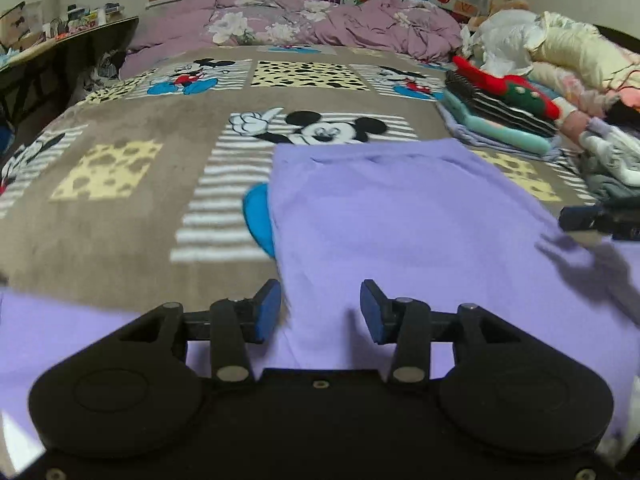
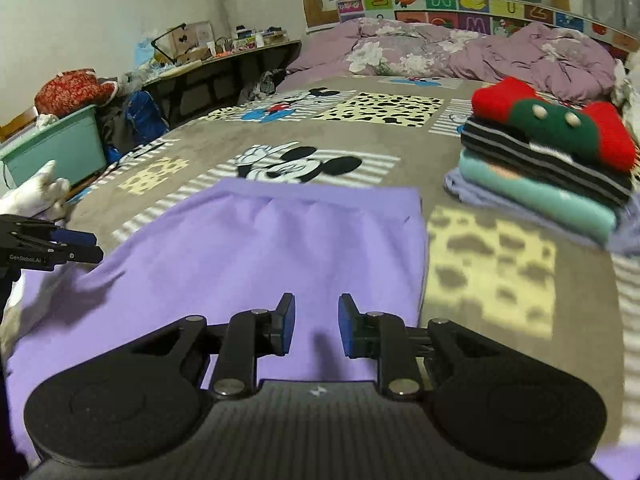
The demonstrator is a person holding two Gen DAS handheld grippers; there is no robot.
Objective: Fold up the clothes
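Teal bin (image 2: 60, 152): red bundle (image 2: 70, 92) sits on top.
L gripper (image 1: 320, 310): jaws apart, empty, over purple garment (image 1: 400, 216).
R gripper (image 2: 317, 324): narrow gap, empty.

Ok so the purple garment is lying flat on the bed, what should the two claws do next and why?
Probably lower both onto the near edge of the purple garment and pinch it, to fold it away toward the far hem. The left claw and right claw both stand open above the cloth with nothing between their pads, and the garment looks smoothed out.
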